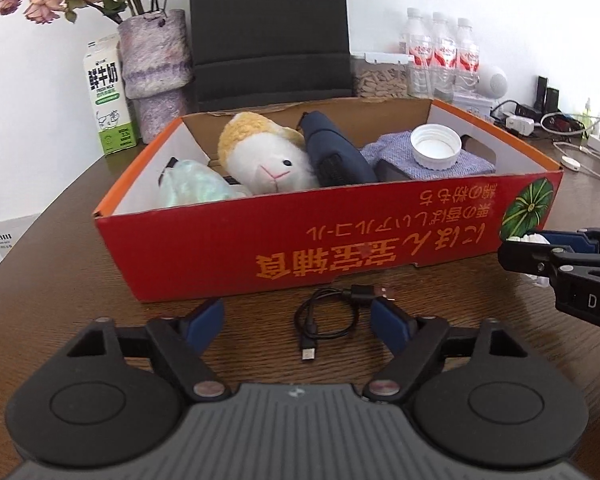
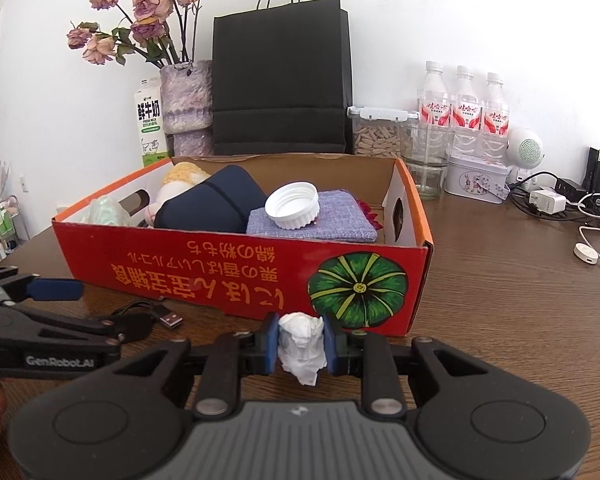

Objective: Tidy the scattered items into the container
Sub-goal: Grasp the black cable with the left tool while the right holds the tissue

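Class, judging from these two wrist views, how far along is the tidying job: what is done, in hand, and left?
Done: the plush toy, white cap, cloth and navy pouch lie in the red box. In hand: the right gripper pinches a crumpled tissue, not yet boxed. Left: the black USB cable lies on the table between the left gripper's open fingers.

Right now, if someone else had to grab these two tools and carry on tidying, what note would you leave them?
Left tool: open, low over the table, straddling the black USB cable, not gripping.
Right tool: shut on a crumpled white tissue, just outside the red box.
Done: plush toy, navy pouch, purple cloth and white lid are in the box.
Left: drop in the tissue, then the cable.
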A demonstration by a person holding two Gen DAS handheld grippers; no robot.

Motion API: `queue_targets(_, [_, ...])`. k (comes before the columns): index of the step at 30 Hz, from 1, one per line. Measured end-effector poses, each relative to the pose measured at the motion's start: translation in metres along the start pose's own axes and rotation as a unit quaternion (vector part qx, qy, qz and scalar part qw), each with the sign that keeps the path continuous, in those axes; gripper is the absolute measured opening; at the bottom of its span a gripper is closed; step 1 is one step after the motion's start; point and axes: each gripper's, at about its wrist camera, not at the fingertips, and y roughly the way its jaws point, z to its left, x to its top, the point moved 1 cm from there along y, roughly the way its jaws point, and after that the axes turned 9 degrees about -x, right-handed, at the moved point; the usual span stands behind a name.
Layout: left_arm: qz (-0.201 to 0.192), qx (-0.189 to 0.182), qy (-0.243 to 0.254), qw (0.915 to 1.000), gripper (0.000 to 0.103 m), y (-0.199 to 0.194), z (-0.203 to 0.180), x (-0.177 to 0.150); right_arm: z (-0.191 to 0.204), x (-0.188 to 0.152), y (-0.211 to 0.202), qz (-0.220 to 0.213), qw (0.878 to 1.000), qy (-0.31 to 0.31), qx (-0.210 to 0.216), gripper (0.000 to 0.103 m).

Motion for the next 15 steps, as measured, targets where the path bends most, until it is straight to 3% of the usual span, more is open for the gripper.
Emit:
queue_targets(2, [-0.003,-0.01,-0.006,0.9999,0.067,0.002,0.0,0.001,0.0,0.0,0.0,0.0,1.0,0.0,0.0,0.022])
queue_targets(6, [-0.009,-0.021,-0.028,0.9993,0.032,-0.001,0.006,-0.001,0.003,0.0,-0.001,-0.002,1.0,-0.009,0.005,0.022])
queue_targets(15, [-0.023,-0.025,-0.046,0.9983,0.029,-0.008,0.013,-0.001,0.004,0.0,-0.002,-0.003,1.0,-0.01,0.007,0.022])
